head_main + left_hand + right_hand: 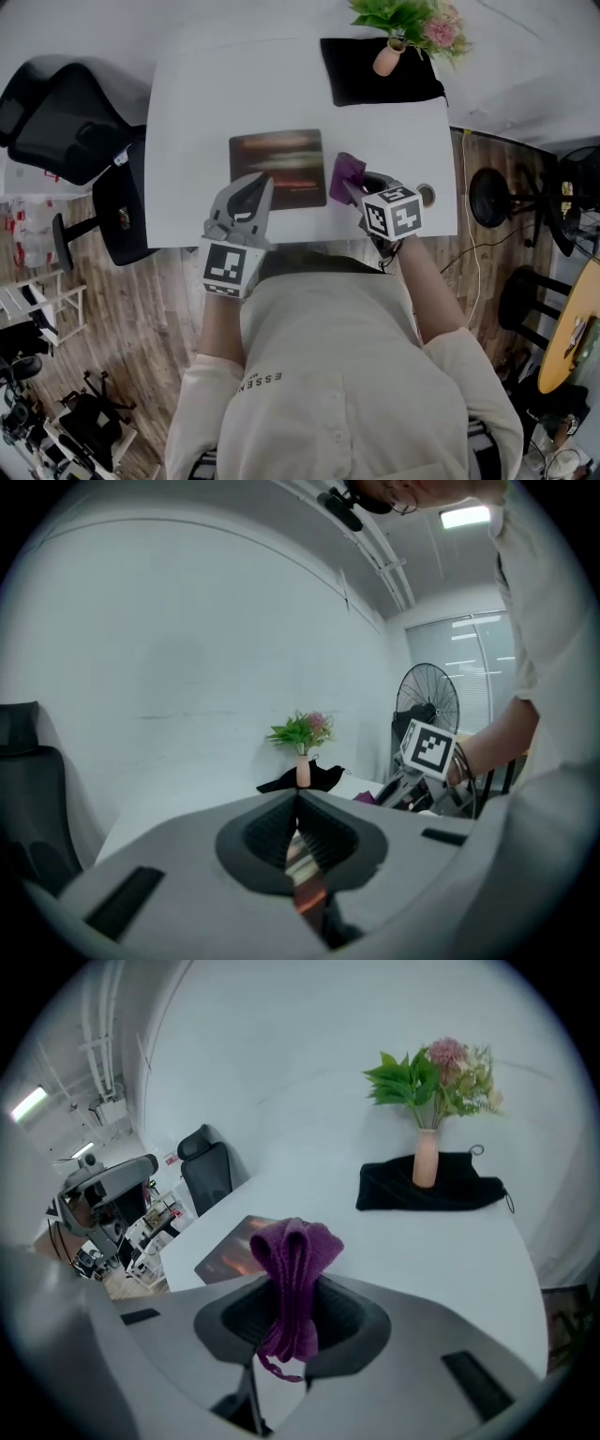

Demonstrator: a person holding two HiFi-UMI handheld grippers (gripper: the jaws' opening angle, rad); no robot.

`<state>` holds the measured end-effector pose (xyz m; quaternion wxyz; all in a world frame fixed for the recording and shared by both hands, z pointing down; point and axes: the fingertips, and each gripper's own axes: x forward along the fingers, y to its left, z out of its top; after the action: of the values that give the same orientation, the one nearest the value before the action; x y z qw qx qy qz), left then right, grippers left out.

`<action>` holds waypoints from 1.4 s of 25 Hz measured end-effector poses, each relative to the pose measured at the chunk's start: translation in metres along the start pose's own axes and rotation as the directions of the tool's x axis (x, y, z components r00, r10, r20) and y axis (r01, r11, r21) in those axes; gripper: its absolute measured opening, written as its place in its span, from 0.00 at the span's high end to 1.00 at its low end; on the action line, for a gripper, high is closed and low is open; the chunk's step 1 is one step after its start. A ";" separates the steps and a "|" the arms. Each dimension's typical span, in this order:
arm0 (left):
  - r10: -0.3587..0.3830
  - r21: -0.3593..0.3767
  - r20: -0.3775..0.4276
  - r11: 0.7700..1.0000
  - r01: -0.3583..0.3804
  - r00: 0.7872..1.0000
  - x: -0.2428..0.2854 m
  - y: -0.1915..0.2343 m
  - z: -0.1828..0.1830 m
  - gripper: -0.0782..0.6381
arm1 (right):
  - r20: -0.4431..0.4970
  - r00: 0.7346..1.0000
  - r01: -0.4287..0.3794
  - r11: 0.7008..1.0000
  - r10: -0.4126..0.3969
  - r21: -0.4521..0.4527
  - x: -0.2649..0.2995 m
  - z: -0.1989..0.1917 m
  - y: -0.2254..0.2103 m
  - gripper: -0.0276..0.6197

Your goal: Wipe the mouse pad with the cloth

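Observation:
A dark mouse pad [277,169] with reddish streaks lies in the middle of the white table [187,103]. My right gripper [352,187] hovers just past the pad's right edge and is shut on a bunched purple cloth [346,175]. In the right gripper view the cloth [292,1251] stands up out of the jaws [291,1290], with the mouse pad [230,1249] ahead to the left. My left gripper [256,190] is over the pad's near left corner. Its jaws [298,841] are closed to a thin slit, and nothing shows held between them.
At the table's far side a black cloth [380,73] carries a small vase of flowers [403,26]. A round grommet [427,195] sits near the table's right edge. An office chair [66,112] stands to the left, and a fan and stools [492,197] to the right.

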<state>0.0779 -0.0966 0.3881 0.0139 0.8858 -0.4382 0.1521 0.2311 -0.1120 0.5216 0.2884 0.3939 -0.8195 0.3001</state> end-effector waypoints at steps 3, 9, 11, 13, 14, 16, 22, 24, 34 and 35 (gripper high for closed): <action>0.005 0.022 0.005 1.000 -0.005 1.000 -0.004 0.014 0.011 0.89 | 0.099 0.995 0.020 1.000 -0.018 -0.023 -0.008 0.031 0.012 0.79; 0.017 0.067 0.034 0.998 -0.019 0.999 -0.017 0.048 0.031 0.89 | 0.309 0.950 0.058 0.996 -0.037 -0.060 -0.032 0.097 0.039 0.80; 0.028 0.069 0.045 0.997 -0.031 0.999 -0.022 0.060 0.038 0.89 | 0.380 0.924 0.077 0.994 -0.044 -0.074 -0.042 0.119 0.047 0.80; 0.038 0.069 0.056 0.997 -0.042 0.998 -0.028 0.071 0.045 0.89 | 0.436 0.899 0.099 0.991 -0.052 -0.087 -0.053 0.137 0.055 0.80; 0.042 0.071 0.059 0.996 -0.046 0.997 -0.031 0.076 0.047 0.89 | 0.455 0.889 0.111 0.989 -0.056 -0.095 -0.057 0.144 0.060 0.80; 0.046 0.077 0.061 0.996 -0.050 0.997 -0.034 0.085 0.050 0.89 | 0.493 0.867 0.137 0.984 -0.065 -0.111 -0.066 0.159 0.069 0.80; 0.038 0.088 0.076 0.995 -0.045 0.996 -0.042 0.100 0.060 0.89 | 0.577 0.813 0.198 0.969 -0.079 -0.147 -0.078 0.189 0.093 0.81; 0.036 0.092 0.081 0.995 -0.044 0.996 -0.043 0.104 0.062 0.89 | 0.577 0.812 0.210 0.965 -0.084 -0.155 -0.075 0.191 0.096 0.81; 0.046 0.023 0.099 0.999 -0.048 0.994 -0.047 0.122 0.058 0.89 | 0.552 0.832 0.204 0.958 -0.061 -0.202 -0.053 0.190 0.111 0.82; 0.045 0.023 0.102 0.999 -0.047 0.994 -0.047 0.122 0.059 0.89 | 0.556 0.829 0.206 0.958 -0.062 -0.200 -0.053 0.191 0.112 0.82</action>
<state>-0.0291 -0.1450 0.3055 -0.0230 0.8822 -0.4566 0.1128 0.1219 -0.1672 0.3292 0.1118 0.4799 -0.8689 0.0483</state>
